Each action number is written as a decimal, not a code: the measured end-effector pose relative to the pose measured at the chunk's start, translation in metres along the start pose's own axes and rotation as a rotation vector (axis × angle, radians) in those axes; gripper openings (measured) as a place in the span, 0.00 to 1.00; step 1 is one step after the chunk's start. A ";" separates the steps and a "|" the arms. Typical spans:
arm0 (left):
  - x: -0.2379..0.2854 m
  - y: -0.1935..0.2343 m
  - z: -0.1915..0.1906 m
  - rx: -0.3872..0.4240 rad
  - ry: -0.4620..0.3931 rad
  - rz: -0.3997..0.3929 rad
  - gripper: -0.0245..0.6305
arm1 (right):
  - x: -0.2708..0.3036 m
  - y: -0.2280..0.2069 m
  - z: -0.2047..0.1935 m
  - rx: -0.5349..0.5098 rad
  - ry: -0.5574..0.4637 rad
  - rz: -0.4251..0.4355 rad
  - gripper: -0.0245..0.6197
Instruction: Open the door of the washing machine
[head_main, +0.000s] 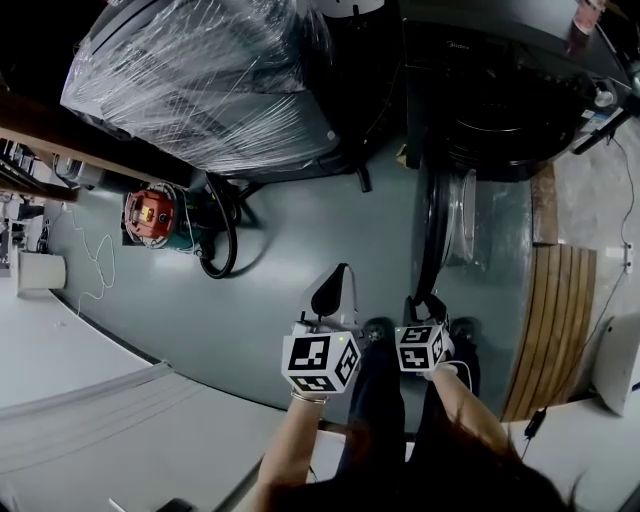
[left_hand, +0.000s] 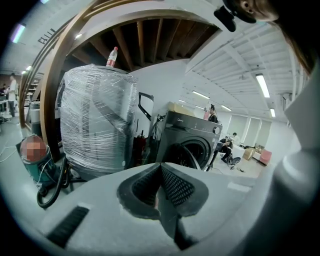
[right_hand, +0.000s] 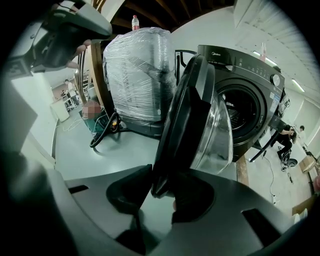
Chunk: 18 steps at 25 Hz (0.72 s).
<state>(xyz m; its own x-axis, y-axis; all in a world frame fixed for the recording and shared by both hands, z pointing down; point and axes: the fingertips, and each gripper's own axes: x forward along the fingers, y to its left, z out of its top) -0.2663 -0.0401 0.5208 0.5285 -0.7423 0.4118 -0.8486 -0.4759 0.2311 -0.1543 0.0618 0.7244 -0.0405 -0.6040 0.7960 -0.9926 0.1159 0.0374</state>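
washing machine (head_main: 500, 110) 1 o'clock, drum (right_hand: 245, 110) dark, contents unclear | door (right_hand: 195, 115) swung open | right gripper (right_hand: 162, 192) clamps door rim | left gripper (left_hand: 159, 185) closed, empty

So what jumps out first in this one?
The round glass door of the dark washing machine stands swung wide open, its rim between the right gripper's jaws. To the machine's left in every view sits a bulky unit wrapped in clear film. The left gripper is empty, jaws together.
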 end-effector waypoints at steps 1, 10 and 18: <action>-0.002 0.004 -0.001 -0.002 0.000 0.005 0.06 | 0.001 0.003 0.002 0.003 -0.001 -0.002 0.21; -0.014 0.042 0.000 -0.013 -0.005 0.028 0.06 | 0.013 0.033 0.018 0.053 0.003 -0.046 0.21; -0.021 0.077 0.004 -0.021 -0.011 0.048 0.06 | 0.024 0.059 0.033 0.077 -0.007 -0.046 0.22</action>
<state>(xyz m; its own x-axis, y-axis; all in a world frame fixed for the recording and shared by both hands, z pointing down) -0.3427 -0.0627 0.5266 0.4874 -0.7691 0.4135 -0.8732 -0.4299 0.2297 -0.2180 0.0279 0.7261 0.0052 -0.6126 0.7904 -0.9992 0.0273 0.0277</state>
